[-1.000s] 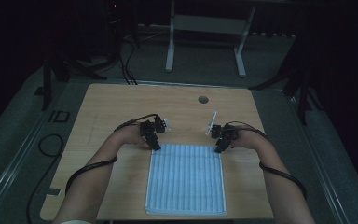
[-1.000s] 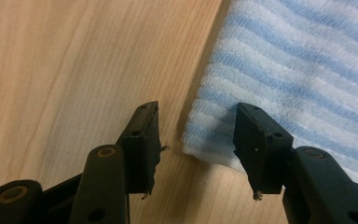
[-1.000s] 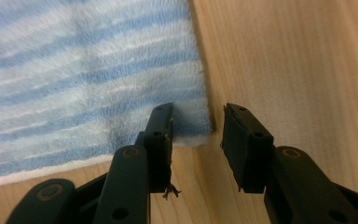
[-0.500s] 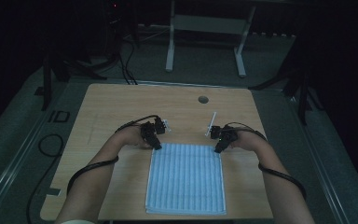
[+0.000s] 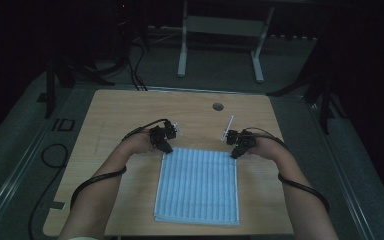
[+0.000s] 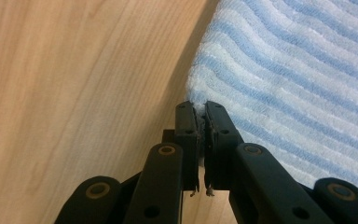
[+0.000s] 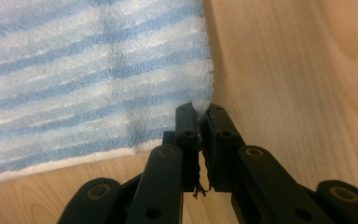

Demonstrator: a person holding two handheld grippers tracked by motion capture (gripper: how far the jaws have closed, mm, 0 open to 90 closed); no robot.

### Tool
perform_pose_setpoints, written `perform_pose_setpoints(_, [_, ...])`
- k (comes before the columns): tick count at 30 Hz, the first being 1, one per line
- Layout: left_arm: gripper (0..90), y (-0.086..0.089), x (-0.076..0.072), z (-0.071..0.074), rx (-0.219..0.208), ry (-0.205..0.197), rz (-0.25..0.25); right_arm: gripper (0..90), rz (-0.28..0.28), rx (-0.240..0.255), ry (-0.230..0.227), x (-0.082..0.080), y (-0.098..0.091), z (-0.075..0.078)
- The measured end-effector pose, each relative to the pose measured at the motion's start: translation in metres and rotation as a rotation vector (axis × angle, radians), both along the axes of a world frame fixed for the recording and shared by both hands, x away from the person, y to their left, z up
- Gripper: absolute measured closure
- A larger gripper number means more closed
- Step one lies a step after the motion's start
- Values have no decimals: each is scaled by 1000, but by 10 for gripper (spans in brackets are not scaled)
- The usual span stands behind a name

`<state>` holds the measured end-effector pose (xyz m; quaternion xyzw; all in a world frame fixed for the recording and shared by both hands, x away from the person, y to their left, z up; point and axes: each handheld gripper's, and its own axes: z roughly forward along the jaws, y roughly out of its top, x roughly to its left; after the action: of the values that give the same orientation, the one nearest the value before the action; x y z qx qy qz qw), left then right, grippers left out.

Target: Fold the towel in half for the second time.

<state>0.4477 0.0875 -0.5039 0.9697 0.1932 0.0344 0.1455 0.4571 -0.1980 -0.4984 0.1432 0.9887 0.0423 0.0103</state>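
A blue and white striped towel point(image 5: 198, 182) lies flat on the wooden table point(image 5: 130, 107), folded into a rectangle. My left gripper point(image 5: 167, 149) sits at the towel's far left corner. In the left gripper view its jaws have just been closing and now pinch that corner of the towel point(image 6: 279, 70) between them, left gripper point(image 6: 200, 106). My right gripper point(image 5: 235, 154) sits at the far right corner. Its jaws have just been closing too and pinch that corner of the towel point(image 7: 88, 70), right gripper point(image 7: 199, 108). Both forearms reach in from the near edge.
A round hole point(image 5: 218, 106) is set in the table near its far edge. Cables trail from both grippers along the forearms. Beyond the table stands a metal frame point(image 5: 220, 40) on a dark floor. Bare wood lies on either side of the towel.
Both pairs of jaws have closed onto the towel's far corners. The hands have hardly moved, and the towel lies as before.
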Motion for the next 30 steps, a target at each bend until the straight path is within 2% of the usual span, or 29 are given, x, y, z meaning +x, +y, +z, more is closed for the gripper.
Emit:
perform_pose_setpoints(7, [857, 4, -3, 8, -15, -16, -5, 848, -1, 14, -22, 0, -1, 9])
perform_pose_setpoints(10, [857, 5, -3, 13, -23, -40, 12, 849, 6, 12, -40, -1, 0, 12])
perform_pose_setpoints(12, [857, 7, -2, 20, -22, -74, 28, 851, 1, 23, -87, 2, 0, 20])
perform_pose_setpoints(13, [857, 7, -2, 20, -22, -74, 28, 851, 1, 23, -87, 2, 0, 20])
perform_pose_setpoints(14, [857, 9, 0, 26, -32, -102, 51, 851, -7, 34, -111, 4, 0, 27])
perform_pose_setpoints(15, [856, 9, 0, 26, -32, -102, 51, 851, -7, 34, -111, 4, 0, 27])
perform_pose_setpoints(16, [856, 9, 1, 30, -35, -123, 58, 850, -11, 35, -141, 5, 1, 34])
perform_pose_setpoints(17, [856, 10, 1, 32, -38, -128, 70, 850, -11, 35, -141, 5, 1, 34])
perform_pose_setpoints(19, [856, 10, 0, 38, -41, -141, 66, 850, -9, 30, -161, 6, 2, 40])
perform_pose_setpoints(20, [855, 10, -1, 40, -48, -134, 67, 850, 5, 31, -174, 4, 3, 46])
perform_pose_setpoints(21, [855, 10, -3, 42, -45, -142, 57, 850, 5, 31, -174, 4, 3, 46])
perform_pose_setpoints(22, [856, 11, -5, 46, -48, -159, 57, 850, 7, 29, -181, 2, 4, 49])
perform_pose_setpoints(23, [855, 12, -7, 49, -59, -156, 54, 850, 15, 28, -194, -1, 4, 53])
perform_pose_setpoints(24, [855, 13, -12, 54, -58, -175, 48, 850, 39, 21, -213, -8, 5, 59])
perform_pose_setpoints(27, [854, 15, -19, 59, -62, -175, 43, 849, 55, 24, -232, -16, 5, 66])
perform_pose_setpoints(28, [854, 15, -27, 64, -66, -177, 32, 850, 67, 28, -251, -24, 5, 72])
perform_pose_setpoints(29, [854, 15, -27, 64, -66, -177, 32, 850, 67, 28, -251, -24, 5, 72])
perform_pose_setpoints(30, [854, 15, -37, 68, -73, -191, 25, 850, 77, 38, -263, -34, 3, 78])
